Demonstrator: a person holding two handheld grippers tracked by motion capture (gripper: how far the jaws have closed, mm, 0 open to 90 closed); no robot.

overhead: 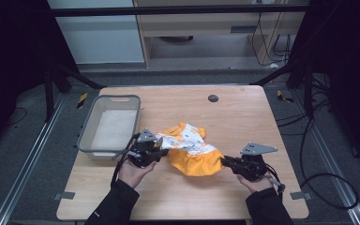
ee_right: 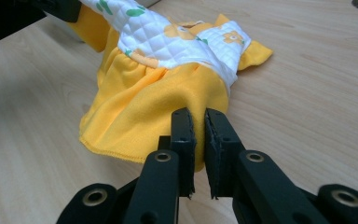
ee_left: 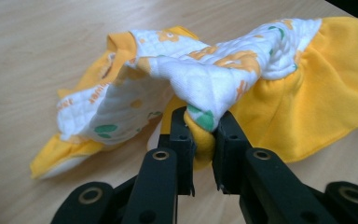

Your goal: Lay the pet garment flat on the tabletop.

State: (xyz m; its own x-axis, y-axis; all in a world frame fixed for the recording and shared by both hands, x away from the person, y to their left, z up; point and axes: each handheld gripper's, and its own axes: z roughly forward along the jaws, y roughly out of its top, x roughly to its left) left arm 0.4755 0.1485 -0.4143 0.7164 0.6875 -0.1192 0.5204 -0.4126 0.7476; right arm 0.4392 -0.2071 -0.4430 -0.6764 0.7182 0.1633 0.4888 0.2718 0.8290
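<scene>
A small garment (overhead: 191,149) lies near the table's front middle, with a white quilted top printed in orange and green and a yellow skirt. My left gripper (overhead: 157,147) is shut on its left end, pinching white quilted cloth and a yellow fold (ee_left: 204,135) between the jaws (ee_left: 204,122). My right gripper (overhead: 225,162) is shut on the yellow skirt's right edge (ee_right: 186,100), the cloth squeezed between both jaws (ee_right: 199,120). The garment (ee_right: 168,70) hangs stretched a little between the two grippers, its left end lifted.
A grey plastic basket (overhead: 88,126) stands on the table's left side, right behind my left gripper. A small dark round cap (overhead: 213,98) sits in the tabletop at the back. Bare wood (overhead: 243,117) stretches right of and behind the garment.
</scene>
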